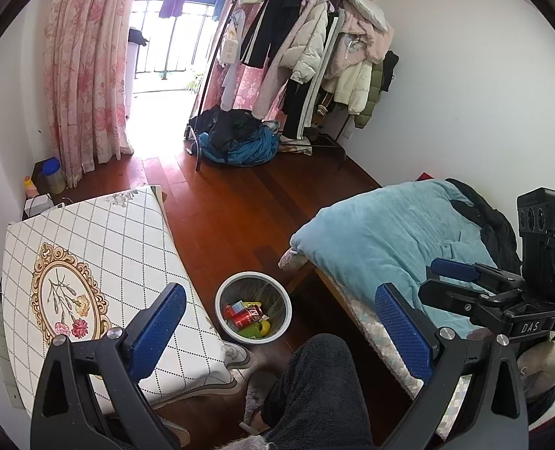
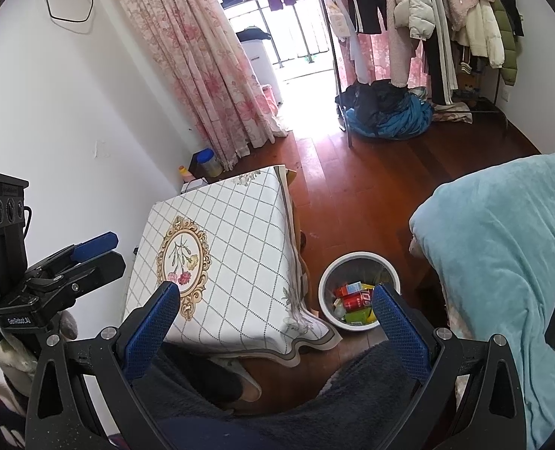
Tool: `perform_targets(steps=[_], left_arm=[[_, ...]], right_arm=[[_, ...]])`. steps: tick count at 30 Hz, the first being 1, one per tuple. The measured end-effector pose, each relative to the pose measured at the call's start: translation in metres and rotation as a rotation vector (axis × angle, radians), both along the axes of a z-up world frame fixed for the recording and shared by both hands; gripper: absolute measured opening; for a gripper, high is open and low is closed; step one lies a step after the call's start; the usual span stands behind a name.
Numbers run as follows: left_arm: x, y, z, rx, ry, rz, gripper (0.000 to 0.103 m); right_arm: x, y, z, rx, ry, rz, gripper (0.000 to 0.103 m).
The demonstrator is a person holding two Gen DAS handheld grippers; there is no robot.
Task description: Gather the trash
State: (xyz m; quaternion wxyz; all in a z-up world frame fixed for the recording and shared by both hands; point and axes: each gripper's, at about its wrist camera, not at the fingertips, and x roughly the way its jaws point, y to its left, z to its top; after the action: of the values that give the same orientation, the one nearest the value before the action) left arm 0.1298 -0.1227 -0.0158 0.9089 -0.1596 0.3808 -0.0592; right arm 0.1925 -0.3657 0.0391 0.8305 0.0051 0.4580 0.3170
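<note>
A white round trash bin (image 1: 253, 302) stands on the wood floor between the table and the bed. It holds a red can (image 1: 248, 315), a yellow banana peel (image 1: 265, 327), and green and red packs. The bin also shows in the right wrist view (image 2: 359, 287), with the can (image 2: 357, 300). My left gripper (image 1: 277, 322) is open and empty, held above the person's knee. My right gripper (image 2: 275, 322) is open and empty, held above the lap. Each gripper also shows in the other's view: the right gripper (image 1: 461, 277) over the bed, the left gripper (image 2: 89, 251) beside the table.
A table with a white checked cloth (image 1: 101, 262) stands left of the bin. A bed with a blue blanket (image 1: 382, 236) is at the right. A clothes rack (image 1: 307, 48) and a heap of clothes (image 1: 239, 138) stand at the back. The person's leg (image 1: 315, 393) is below.
</note>
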Motion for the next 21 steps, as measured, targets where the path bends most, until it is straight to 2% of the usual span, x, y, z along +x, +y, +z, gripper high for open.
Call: perform_targets(steps=[21], left_arm=[[-0.0007,0.0041,0.0006,-0.009,0.004,0.0,0.103]], right_arm=[[0.0014,0.0099,0.0029,-0.001,-0.007,0.009,0.103]])
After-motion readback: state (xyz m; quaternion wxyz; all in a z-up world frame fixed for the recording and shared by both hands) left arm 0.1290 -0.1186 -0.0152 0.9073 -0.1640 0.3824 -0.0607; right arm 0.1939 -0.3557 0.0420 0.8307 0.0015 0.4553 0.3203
